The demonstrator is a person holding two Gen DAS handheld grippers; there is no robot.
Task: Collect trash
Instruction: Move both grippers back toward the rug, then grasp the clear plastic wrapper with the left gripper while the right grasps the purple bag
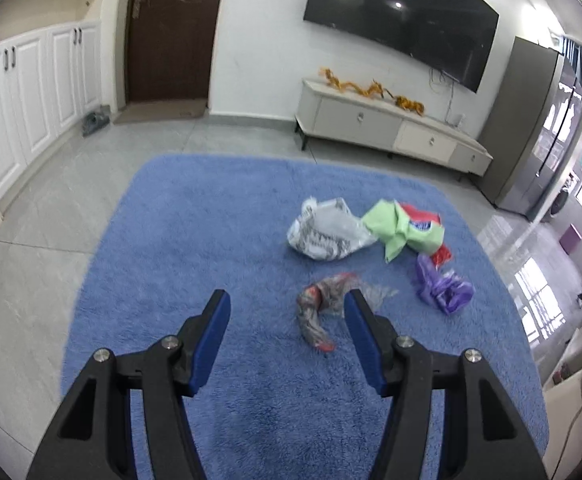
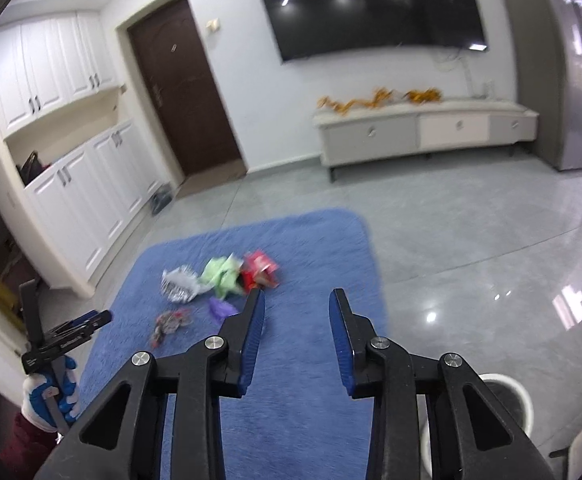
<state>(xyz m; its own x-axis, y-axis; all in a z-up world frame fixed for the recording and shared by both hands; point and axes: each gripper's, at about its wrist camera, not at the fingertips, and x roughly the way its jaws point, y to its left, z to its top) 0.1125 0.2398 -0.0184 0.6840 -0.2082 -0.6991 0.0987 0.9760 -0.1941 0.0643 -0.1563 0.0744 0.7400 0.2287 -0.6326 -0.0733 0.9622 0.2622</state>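
Note:
Several pieces of trash lie on a blue rug [image 1: 219, 216]: a clear and red crumpled wrapper [image 1: 323, 300], a white printed bag [image 1: 327, 232], a green wrapper [image 1: 403, 228], a red wrapper [image 1: 441, 256] and a purple bag [image 1: 443, 286]. My left gripper [image 1: 287, 304] is open and empty above the rug, its right finger just in front of the clear wrapper. My right gripper [image 2: 296, 308] is open and empty, above the rug's right part. The trash pile also shows in the right wrist view [image 2: 219, 276], ahead and to the left, as does the left gripper [image 2: 91, 320].
A white-rimmed bin [image 2: 519, 396] stands on the grey tile floor at the lower right, behind my right gripper. A low TV cabinet [image 1: 391, 124] stands along the far wall under a TV. White cupboards [image 1: 31, 92] line the left side.

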